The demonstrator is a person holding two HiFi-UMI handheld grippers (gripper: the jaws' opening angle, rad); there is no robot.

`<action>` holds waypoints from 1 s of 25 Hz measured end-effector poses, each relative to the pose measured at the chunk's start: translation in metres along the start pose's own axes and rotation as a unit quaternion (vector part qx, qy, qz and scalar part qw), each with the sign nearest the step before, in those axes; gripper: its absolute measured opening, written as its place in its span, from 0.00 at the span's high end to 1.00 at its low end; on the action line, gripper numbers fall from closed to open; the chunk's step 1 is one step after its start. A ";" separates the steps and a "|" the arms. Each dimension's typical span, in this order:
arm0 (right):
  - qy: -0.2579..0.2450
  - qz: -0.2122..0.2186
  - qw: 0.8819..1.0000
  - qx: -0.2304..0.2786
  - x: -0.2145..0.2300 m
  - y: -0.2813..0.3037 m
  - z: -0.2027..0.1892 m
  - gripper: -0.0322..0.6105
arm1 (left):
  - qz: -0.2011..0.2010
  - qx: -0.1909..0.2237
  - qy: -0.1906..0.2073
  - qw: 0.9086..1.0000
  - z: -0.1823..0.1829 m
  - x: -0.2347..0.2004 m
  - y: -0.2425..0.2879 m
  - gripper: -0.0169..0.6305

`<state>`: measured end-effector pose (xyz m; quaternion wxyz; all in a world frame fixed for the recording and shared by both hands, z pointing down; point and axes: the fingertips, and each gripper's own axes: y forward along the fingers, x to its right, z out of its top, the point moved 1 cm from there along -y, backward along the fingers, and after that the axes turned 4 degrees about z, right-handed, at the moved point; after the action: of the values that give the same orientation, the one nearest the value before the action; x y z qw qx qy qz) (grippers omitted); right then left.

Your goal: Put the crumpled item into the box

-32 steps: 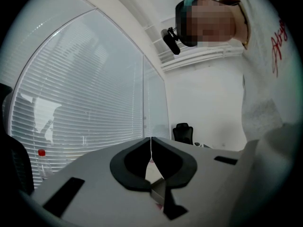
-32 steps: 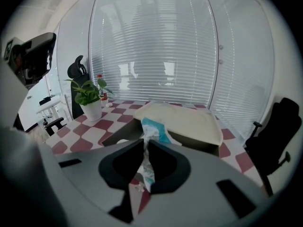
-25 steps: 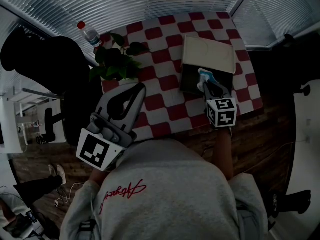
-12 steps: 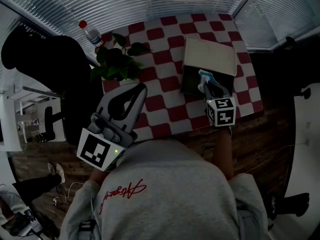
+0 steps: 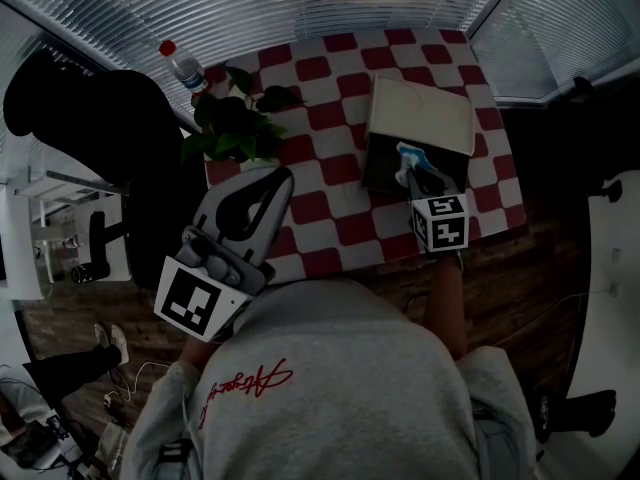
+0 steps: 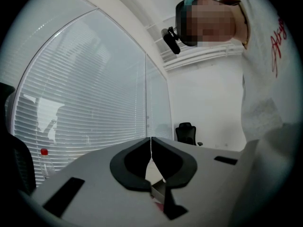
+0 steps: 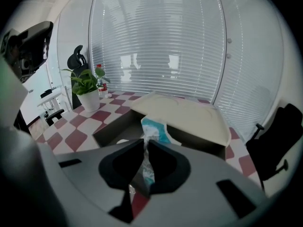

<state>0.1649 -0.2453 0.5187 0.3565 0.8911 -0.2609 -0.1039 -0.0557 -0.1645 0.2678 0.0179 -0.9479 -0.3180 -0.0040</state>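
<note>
On the checked table [image 5: 320,158], the open box [image 5: 376,164] sits at one o'clock from the person. The right gripper [image 5: 412,174] hangs over its near wall, jaws clamped on the crumpled item [image 5: 410,152], while the left gripper [image 5: 279,178], at eleven o'clock, is closed on nothing. Best to carry the item a little toward twelve, clear of the wall, and lower it inside before parting the jaws.
</note>
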 end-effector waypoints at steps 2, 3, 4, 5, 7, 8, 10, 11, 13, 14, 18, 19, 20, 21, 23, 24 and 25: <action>-0.002 0.000 1.000 -0.002 0.000 0.001 0.000 0.88 | 0.001 0.001 0.000 1.000 0.000 0.000 0.000 0.95; -0.003 0.000 1.000 -0.004 0.000 0.002 0.000 0.88 | 0.001 0.001 0.000 1.000 0.001 -0.001 0.001 0.95; -0.005 0.000 1.000 -0.005 0.001 0.002 0.001 0.88 | 0.001 0.001 0.000 1.000 0.000 -0.001 0.001 0.95; -0.007 -0.001 1.000 -0.007 0.001 0.003 0.001 0.88 | 0.002 0.000 0.000 1.000 0.000 -0.001 0.001 0.95; -0.010 -0.001 1.000 -0.010 0.001 0.004 0.001 0.88 | 0.003 0.000 -0.001 1.000 0.000 -0.001 0.001 0.95; -0.011 0.000 1.000 -0.011 0.001 0.004 0.001 0.88 | 0.004 0.000 -0.001 1.000 -0.001 -0.001 0.001 0.95; -0.012 0.003 1.000 -0.013 0.001 0.005 0.001 0.88 | 0.005 0.000 -0.002 1.000 -0.001 -0.002 0.000 0.95; -0.013 0.004 1.000 -0.015 0.000 0.005 0.001 0.88 | 0.005 0.000 -0.002 1.000 -0.001 -0.002 0.000 0.95; -0.017 0.005 1.000 -0.020 0.000 0.005 0.000 0.88 | 0.005 0.000 -0.002 1.000 -0.002 -0.001 0.000 0.95; -0.021 0.004 1.000 -0.022 0.001 0.005 0.000 0.88 | 0.006 0.000 -0.002 1.000 -0.002 -0.001 0.000 0.95; -0.032 0.004 0.999 -0.034 0.002 0.005 0.001 0.88 | 0.007 0.001 -0.004 1.000 -0.002 -0.001 0.000 0.95; -0.034 0.006 0.999 -0.036 0.002 0.005 0.002 0.88 | 0.008 0.002 -0.004 1.000 -0.002 -0.001 0.000 0.95; -0.036 0.007 0.999 -0.039 0.003 0.006 0.002 0.88 | 0.008 0.002 -0.005 1.000 -0.002 -0.001 0.000 0.95; -0.038 0.008 0.998 -0.042 0.003 0.006 0.002 0.88 | 0.008 0.003 -0.005 1.000 -0.002 -0.001 0.001 0.95; -0.041 0.011 0.998 -0.046 0.004 0.008 0.002 0.88 | 0.009 0.003 -0.006 1.000 -0.002 -0.002 0.002 0.95; -0.043 0.013 0.998 -0.049 0.005 0.009 0.002 0.88 | 0.009 0.003 -0.006 1.000 -0.002 -0.002 0.002 0.95; -0.044 0.014 0.998 -0.052 0.005 0.009 0.002 0.88 | 0.010 0.003 -0.007 1.000 -0.002 -0.002 0.002 0.95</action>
<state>0.1649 -0.2550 0.5238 0.3917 0.8623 -0.2831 -0.1513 -0.0561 -0.1677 0.2701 0.0186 -0.9510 -0.3085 0.0033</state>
